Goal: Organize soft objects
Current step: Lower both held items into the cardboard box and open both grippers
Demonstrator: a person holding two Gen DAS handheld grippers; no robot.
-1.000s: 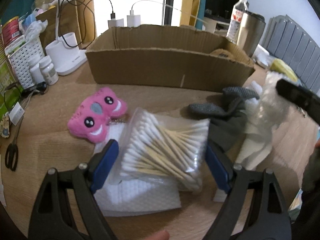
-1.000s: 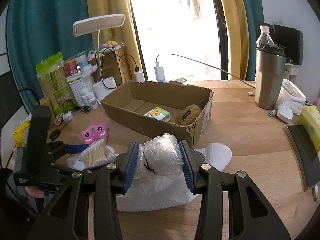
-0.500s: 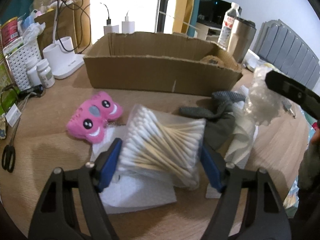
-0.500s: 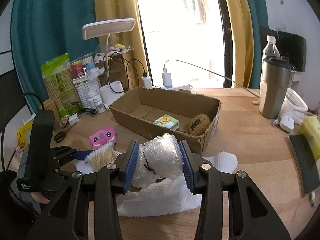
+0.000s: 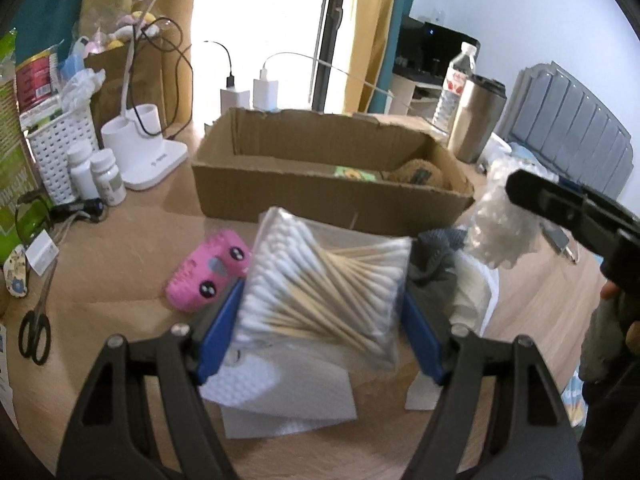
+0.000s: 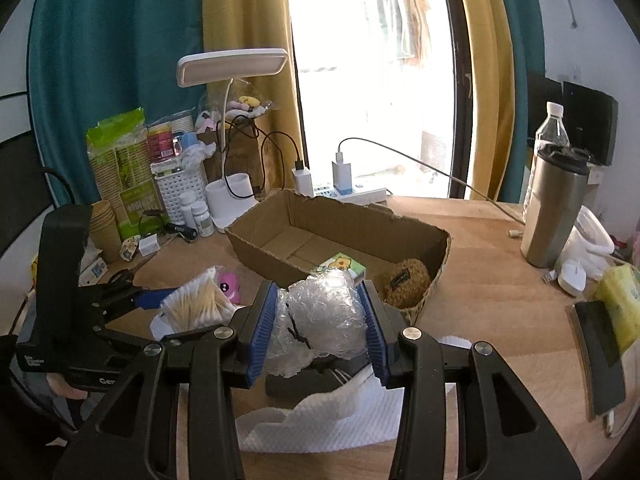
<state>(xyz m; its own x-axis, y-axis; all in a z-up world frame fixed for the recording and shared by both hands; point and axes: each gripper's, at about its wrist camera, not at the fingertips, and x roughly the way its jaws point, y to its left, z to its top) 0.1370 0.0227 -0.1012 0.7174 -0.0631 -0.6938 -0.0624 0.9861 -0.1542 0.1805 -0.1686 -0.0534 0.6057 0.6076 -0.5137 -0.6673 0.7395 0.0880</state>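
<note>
Cotton swabs (image 5: 320, 276), sealed in a clear bag, sat at centre frame of the left wrist view, clamped between the blue pads of the left gripper (image 5: 322, 320) and held clear of the wooden table (image 5: 120, 264). Bubble wrap wad (image 6: 320, 320) occupied centre frame of the right wrist view – the right gripper (image 6: 316, 332) was clamped on it, pads pressing both sides.

Cardboard box (image 5: 320, 200) stood behind both grippers, upper centre of each view, w/ a brown plush (image 6: 406, 280) and a small green-yellow packet (image 6: 340, 266) already inside at its right end.

Left on the table, lower half of frame:
- pink plush (image 5: 208, 276), just left of the swab bag
- white paper towel (image 5: 280, 392), below the left gripper
- grey cloth (image 5: 434, 264), right of the bag, by the box's front wall

Scissors (image 5: 36, 328) lay at far left edge. Desk lamp (image 6: 232, 68) stood upper left in the right wrist view.
</note>
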